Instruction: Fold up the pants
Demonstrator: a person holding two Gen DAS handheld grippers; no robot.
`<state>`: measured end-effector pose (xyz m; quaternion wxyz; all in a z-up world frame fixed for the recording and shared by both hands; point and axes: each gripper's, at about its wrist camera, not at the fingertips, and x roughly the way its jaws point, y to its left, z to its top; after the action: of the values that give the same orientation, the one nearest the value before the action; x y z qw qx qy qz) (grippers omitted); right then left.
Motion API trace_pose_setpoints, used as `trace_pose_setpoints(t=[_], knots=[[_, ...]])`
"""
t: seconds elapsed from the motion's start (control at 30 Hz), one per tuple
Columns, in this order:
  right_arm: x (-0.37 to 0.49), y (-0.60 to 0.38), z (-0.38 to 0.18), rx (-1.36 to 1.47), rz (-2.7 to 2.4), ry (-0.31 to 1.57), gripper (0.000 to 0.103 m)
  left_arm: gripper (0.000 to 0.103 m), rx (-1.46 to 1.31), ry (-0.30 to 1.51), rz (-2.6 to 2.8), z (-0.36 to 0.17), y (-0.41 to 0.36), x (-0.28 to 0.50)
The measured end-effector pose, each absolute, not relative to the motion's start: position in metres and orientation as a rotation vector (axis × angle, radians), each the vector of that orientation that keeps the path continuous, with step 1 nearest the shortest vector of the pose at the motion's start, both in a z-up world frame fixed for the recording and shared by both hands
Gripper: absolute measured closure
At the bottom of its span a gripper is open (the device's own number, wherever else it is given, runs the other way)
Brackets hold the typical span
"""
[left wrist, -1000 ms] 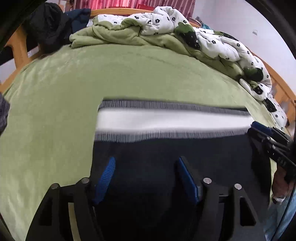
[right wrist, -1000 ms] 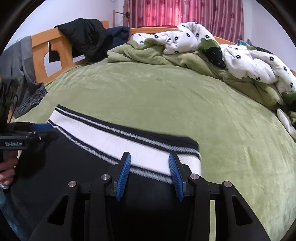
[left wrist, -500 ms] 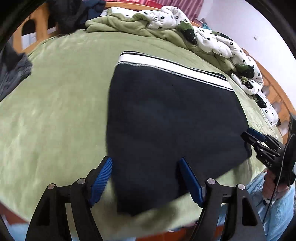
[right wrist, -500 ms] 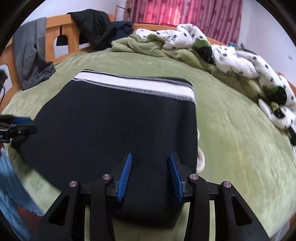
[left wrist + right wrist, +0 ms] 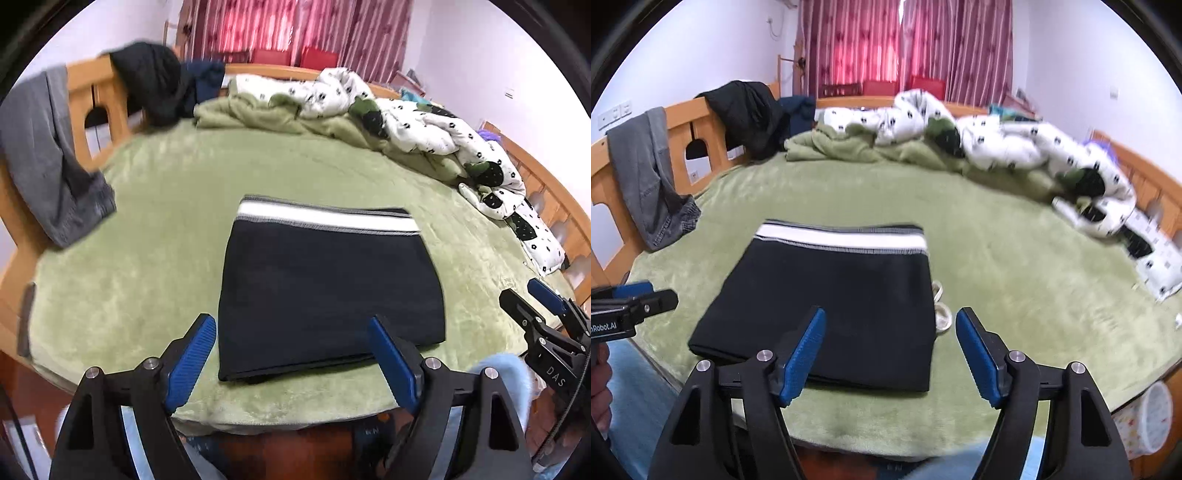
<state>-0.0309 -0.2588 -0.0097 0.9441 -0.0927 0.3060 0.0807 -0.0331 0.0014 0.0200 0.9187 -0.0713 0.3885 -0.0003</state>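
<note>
The black pants (image 5: pixel 325 291) lie folded into a flat rectangle on the green bed (image 5: pixel 155 236), with the white and grey waistband (image 5: pixel 325 218) at the far end. In the right wrist view the same pants (image 5: pixel 834 310) show a pale drawstring end (image 5: pixel 940 314) poking out at their right edge. My left gripper (image 5: pixel 291 354) hangs above the near fold, its jaws opening with nothing between them. My right gripper (image 5: pixel 890 354) is also lifted clear of the cloth, its jaws opening and empty. Each gripper shows at the edge of the other's view.
A crumpled green blanket and a white spotted quilt (image 5: pixel 424 125) lie along the far and right sides of the bed. Grey trousers (image 5: pixel 646 173) and a dark jacket (image 5: pixel 750 110) hang on the wooden frame (image 5: pixel 85 107) at left. A patterned bin (image 5: pixel 1145 421) stands by the bed's near right corner.
Both grippers have pulled back and up from the pants, which now lie whole and smaller in view. The right gripper's jaws have spread much wider; the left's have widened too.
</note>
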Motion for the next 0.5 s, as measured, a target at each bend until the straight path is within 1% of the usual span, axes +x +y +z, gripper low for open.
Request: trace_pose_setpoints(t=[0.03,0.1,0.17,0.2,0.23,0.3,0.5], knots=[[-0.036,-0.258,-0.003,-0.194,0.164,0.622,0.031,0.019,-0.136,0.782,0.004,0.026,-0.003,-0.037],[-0.043,-0.262,0.008,-0.180,0.156,0.611,0.031,0.014,-0.135,0.751,0.015,0.036,-0.008,-0.045],[-0.051,-0.266,0.017,-0.178,0.143,0.601,0.022,0.013,-0.139,0.738,0.017,0.042,-0.010,-0.049],[-0.055,-0.266,0.019,-0.177,0.131,0.594,0.014,0.013,-0.139,0.737,0.018,0.044,-0.013,-0.049],[-0.061,-0.268,0.022,-0.172,0.117,0.575,0.010,0.013,-0.136,0.736,0.017,0.046,-0.015,-0.050],[-0.070,-0.270,0.027,-0.163,0.107,0.545,0.008,0.013,-0.132,0.726,0.015,0.049,-0.020,-0.054],[-0.072,-0.278,0.030,-0.120,0.088,0.570,0.008,0.012,-0.119,0.703,0.018,0.053,-0.028,-0.062]])
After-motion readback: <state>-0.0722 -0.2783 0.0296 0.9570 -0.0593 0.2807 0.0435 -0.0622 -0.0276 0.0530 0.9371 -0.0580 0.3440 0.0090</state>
